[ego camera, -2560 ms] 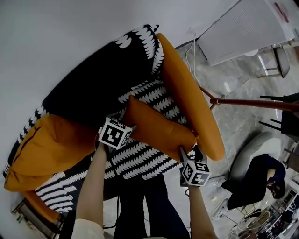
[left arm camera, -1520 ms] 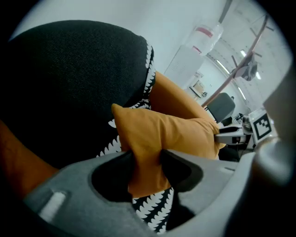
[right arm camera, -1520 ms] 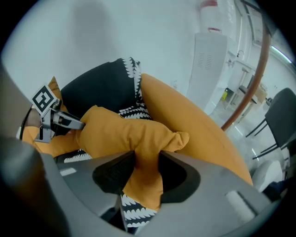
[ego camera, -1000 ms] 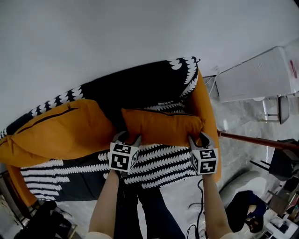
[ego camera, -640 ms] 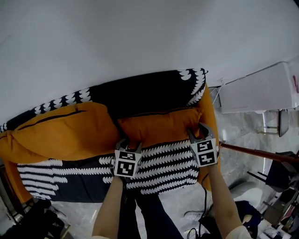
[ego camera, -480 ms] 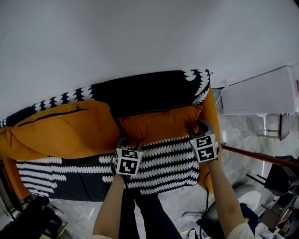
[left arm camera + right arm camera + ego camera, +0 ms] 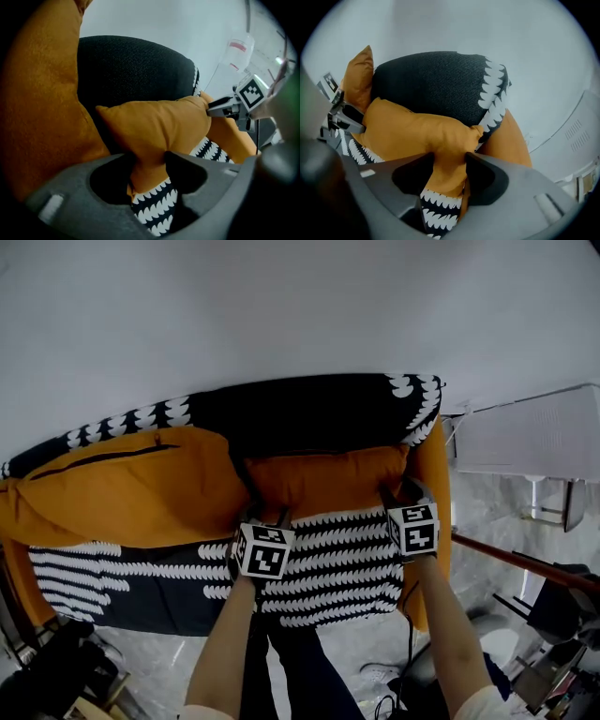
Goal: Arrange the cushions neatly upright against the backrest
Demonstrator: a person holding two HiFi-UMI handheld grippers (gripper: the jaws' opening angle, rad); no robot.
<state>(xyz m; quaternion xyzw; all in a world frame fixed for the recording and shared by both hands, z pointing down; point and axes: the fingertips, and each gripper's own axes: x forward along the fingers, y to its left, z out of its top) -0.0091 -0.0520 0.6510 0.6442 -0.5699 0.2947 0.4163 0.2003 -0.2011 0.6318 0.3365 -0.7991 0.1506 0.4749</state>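
orange rectangular fabric cushion (image 7: pixel 323 479) stands in the head view against the black fabric backrest (image 7: pixel 309 413), with the left gripper (image 7: pixel 265 518) and right gripper (image 7: pixel 401 495) at its lower corners. in the left gripper view the jaws pinch one corner, having just been easing wider. in the right gripper view the jaws pinch the other corner, also just easing wider.

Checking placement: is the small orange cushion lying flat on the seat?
No, the small orange cushion stands upright against the black backrest.

No readable text, red label (image 7: pixel 236 46) on white appliance (image 7: pixel 534 432), seemingly too blurred
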